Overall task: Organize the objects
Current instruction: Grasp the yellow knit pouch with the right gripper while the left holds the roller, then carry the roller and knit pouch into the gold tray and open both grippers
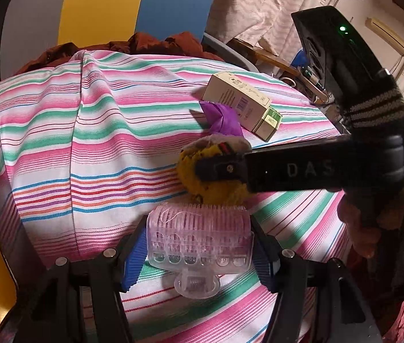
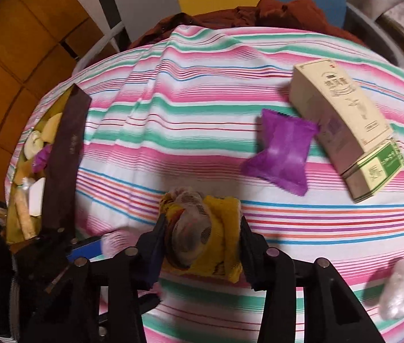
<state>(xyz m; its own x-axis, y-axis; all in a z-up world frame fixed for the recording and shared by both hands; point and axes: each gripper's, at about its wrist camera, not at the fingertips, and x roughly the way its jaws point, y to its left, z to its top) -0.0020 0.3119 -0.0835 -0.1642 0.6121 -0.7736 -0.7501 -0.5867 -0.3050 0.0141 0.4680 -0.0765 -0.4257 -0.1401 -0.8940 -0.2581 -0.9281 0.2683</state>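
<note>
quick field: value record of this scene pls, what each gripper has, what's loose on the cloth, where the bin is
surface: striped cloth, pink, green and white
left gripper: shut on a clear pink hair roller
right gripper: shut on a yellow fabric bundle
loose on cloth: purple sachet, cream carton lying over a green-and-white box, clear plastic wad
bin: yellow bin with a dark rim at the cloth's left edge in the right wrist view, already holding several small items
beyond the cloth: rust-brown fabric

Both wrist cams look down close over the striped cloth; both catch the purple packet and box, left from further left.
</note>
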